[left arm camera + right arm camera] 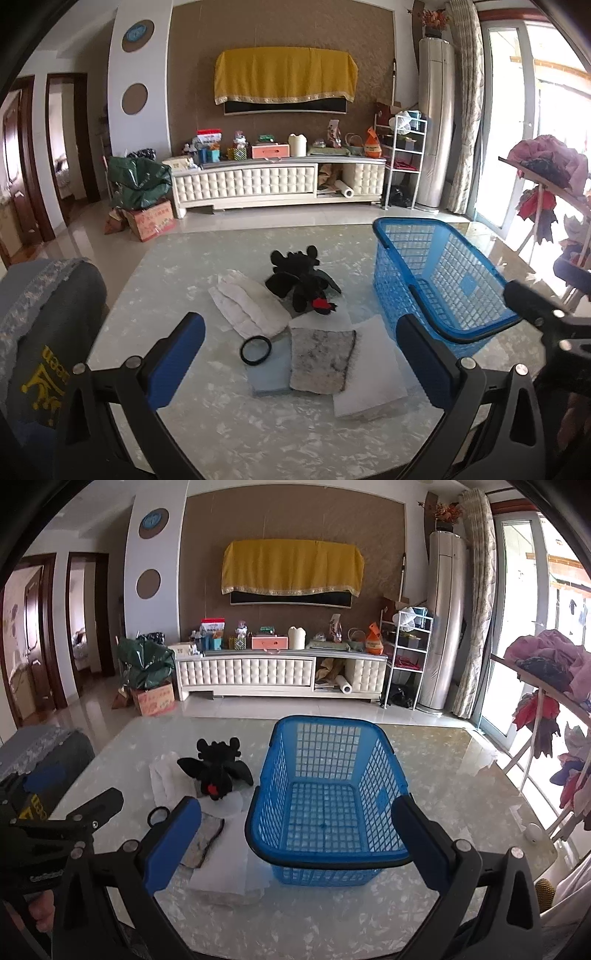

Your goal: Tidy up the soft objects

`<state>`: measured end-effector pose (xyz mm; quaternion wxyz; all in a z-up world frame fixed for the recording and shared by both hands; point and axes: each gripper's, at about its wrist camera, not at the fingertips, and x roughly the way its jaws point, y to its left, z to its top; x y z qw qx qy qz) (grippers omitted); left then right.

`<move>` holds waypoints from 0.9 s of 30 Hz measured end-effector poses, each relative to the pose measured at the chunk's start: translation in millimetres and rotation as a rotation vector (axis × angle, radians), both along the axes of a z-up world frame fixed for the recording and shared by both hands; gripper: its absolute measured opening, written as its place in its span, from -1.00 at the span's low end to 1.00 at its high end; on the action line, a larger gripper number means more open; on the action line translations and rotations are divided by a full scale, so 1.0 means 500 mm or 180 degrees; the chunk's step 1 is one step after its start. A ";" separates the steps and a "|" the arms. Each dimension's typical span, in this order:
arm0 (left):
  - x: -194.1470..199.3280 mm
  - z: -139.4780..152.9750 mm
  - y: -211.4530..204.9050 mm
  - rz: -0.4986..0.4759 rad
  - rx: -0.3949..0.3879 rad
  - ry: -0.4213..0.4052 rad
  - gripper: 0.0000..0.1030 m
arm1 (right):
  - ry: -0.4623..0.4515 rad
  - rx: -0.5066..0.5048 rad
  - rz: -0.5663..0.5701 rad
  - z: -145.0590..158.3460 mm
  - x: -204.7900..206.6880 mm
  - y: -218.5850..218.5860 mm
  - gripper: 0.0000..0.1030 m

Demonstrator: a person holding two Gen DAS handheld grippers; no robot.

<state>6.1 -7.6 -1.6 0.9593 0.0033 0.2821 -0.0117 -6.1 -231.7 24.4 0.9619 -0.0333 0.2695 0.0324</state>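
On the marbled table lie a black plush toy with a red patch, a folded white cloth, a grey felt pad, a white sheet, a light blue sheet and a black ring. An empty blue plastic basket stands to their right. My left gripper hangs open above the grey pad, holding nothing. My right gripper is open in front of the basket's near rim. In the right wrist view the plush toy sits left of the basket.
A grey bag with yellow print sits at the table's left edge. A white TV cabinet lines the far wall. A rack with clothes stands right of the table. The other gripper's black frame shows at right.
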 end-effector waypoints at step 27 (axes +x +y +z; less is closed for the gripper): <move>0.196 0.022 0.030 -0.0714 0.0421 0.0872 1.00 | 0.0569 -0.0107 0.0237 -0.008 0.118 -0.027 1.00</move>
